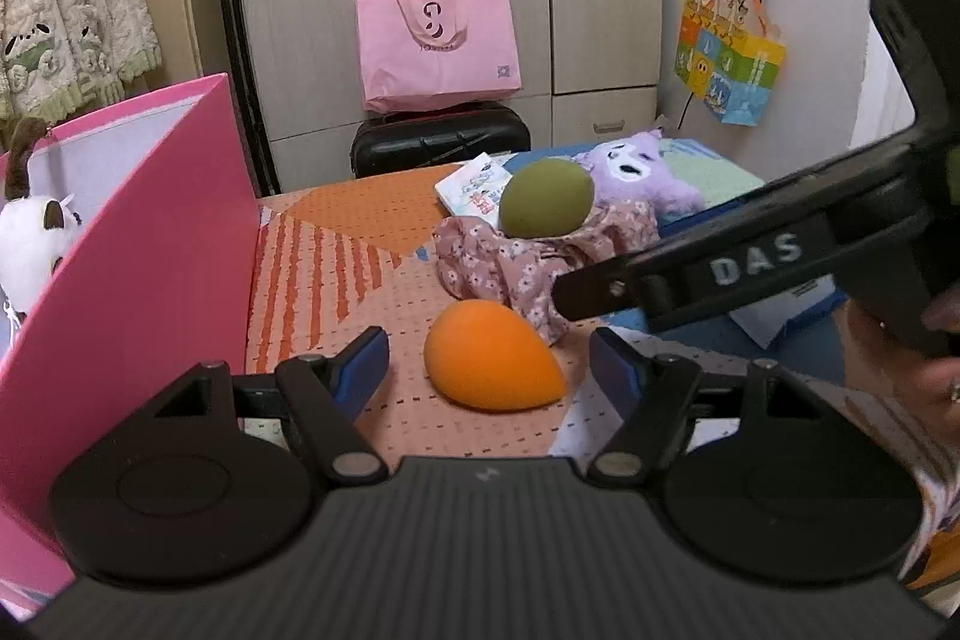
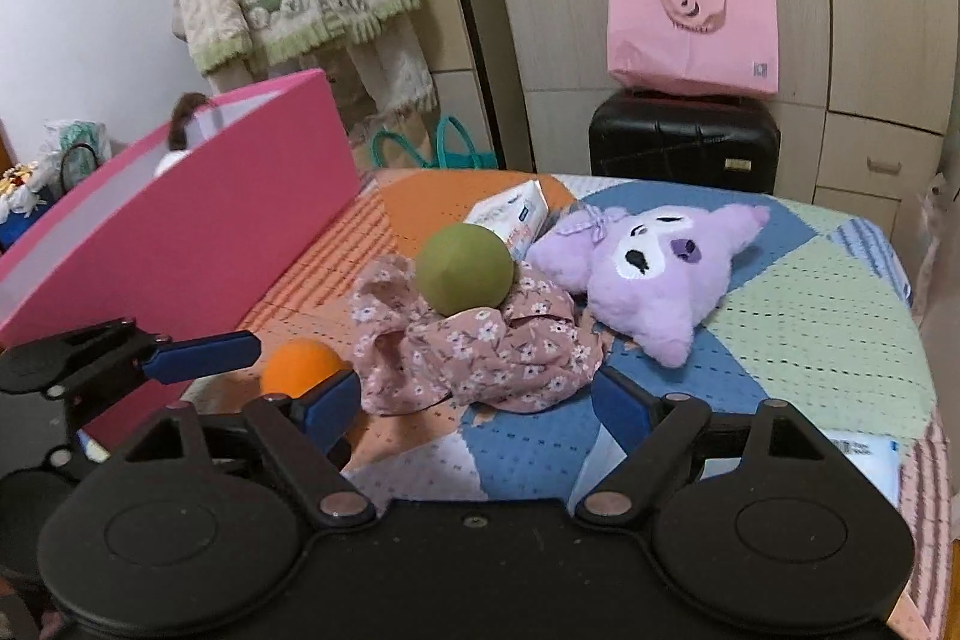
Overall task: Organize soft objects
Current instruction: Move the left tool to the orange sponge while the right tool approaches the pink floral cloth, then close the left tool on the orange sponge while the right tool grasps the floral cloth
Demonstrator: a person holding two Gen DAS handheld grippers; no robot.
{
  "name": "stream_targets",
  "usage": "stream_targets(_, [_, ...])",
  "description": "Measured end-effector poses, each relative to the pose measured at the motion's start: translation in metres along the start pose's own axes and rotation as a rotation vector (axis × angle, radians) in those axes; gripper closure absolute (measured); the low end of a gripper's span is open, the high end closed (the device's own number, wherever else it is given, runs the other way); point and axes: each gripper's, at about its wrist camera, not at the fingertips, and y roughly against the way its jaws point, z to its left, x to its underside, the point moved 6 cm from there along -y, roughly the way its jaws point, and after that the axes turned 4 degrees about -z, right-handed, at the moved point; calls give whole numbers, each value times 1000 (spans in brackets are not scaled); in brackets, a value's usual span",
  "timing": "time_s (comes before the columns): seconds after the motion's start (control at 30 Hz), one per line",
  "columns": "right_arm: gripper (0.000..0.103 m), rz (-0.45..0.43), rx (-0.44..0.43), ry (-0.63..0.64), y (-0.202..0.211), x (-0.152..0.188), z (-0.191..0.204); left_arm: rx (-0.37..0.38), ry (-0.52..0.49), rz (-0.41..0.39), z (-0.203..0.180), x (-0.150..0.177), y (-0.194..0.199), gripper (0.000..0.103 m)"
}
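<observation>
Two soft eggs, orange point(image 1: 492, 364) and green point(image 1: 546, 207), one purple plush point(image 2: 654, 268); both tools point(image 1: 486, 370) point(image 2: 477, 400) open, empty.

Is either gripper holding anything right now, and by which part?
Nothing is held. The left gripper stands open around the orange sponge egg, pads apart from it; the right gripper is open before the floral cloth.

Left tool point(image 1: 487, 370) open above the bed point(image 1: 336, 280), orange sponge point(image 1: 493, 364) lying between its blue pads, untouched, green ball point(image 1: 546, 206) on floral cloth point(image 1: 510, 274) behind, pink box point(image 1: 138, 268) at bed's left edge, right tool point(image 1: 690, 274) alongside.
</observation>
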Motion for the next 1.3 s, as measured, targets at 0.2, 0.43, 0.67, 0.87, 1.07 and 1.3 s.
stream_targets(0.2, [12,25,16,39,-20,-6,6,-8,39,-24,4,2,0,37])
stream_targets(0.43, [10,29,65,90,-36,-6,11,13,40,-7,2,4,-3,55])
stream_targets(0.67, [67,2,70,92,-21,0,11,2,-6,-20,-4,4,1,58])
stream_targets(0.87, [93,-22,37,44,-6,9,14,9,-4,-19,-5,7,12,59])
stream_targets(1.07, [95,-67,18,21,14,18,23,16,12,-31,-3,8,25,59])
stream_targets(1.3, [96,-87,23,28,33,28,34,15,22,-35,-1,8,34,59])
